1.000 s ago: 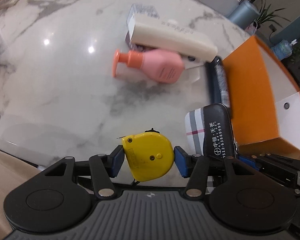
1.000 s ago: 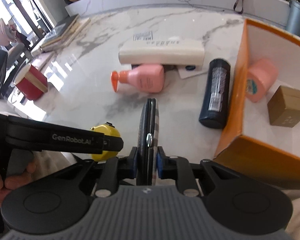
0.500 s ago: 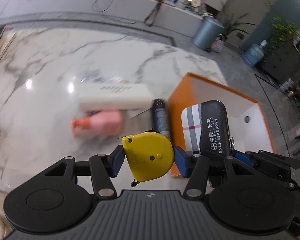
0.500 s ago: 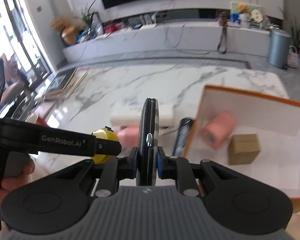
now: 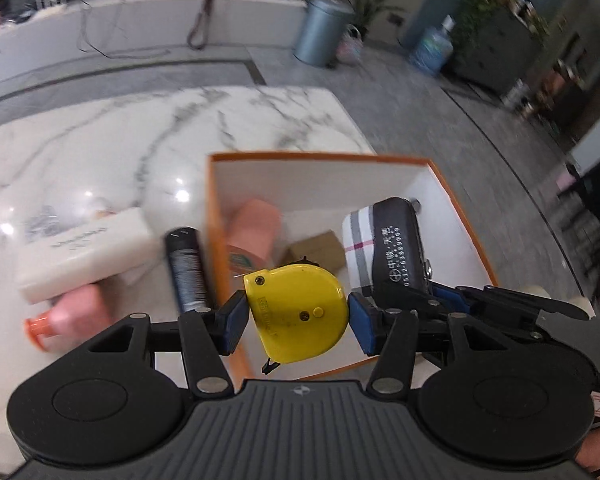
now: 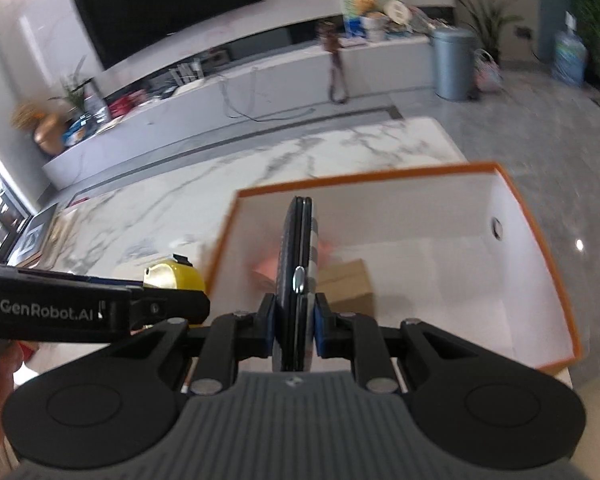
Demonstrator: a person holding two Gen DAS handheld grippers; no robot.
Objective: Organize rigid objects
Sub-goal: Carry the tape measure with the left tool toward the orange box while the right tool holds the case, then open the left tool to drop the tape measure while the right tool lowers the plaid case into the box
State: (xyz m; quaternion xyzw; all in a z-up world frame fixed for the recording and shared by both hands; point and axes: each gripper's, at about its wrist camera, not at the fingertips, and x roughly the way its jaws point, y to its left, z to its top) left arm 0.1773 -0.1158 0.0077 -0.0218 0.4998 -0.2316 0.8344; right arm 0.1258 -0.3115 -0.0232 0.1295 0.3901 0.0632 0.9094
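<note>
Both grippers have risen over the orange box (image 5: pixel 466 216): left gripper (image 5: pixel 295 318) clamps the yellow tape measure (image 5: pixel 297 312), right gripper (image 6: pixel 295 322) pinches the flat case (image 6: pixel 297 276) edge-on above the cardboard carton (image 6: pixel 346 286) inside.

The table (image 5: pixel 99 148) has a white marble top with grey veins, and bright light spots glare off it. An orange box (image 5: pixel 211 208) with white inner walls stands on it near the right edge, open at the top. Just beside the box's left wall lies a black tube (image 5: pixel 185 268), lengthwise along that wall. Left of the tube lies a long cream box (image 5: pixel 87 252), partly over a pink bottle (image 5: pixel 75 308) with an orange cap (image 5: pixel 39 326). A blurred printed sheet (image 5: pixel 43 218) lies at the cream box's far end.
</note>
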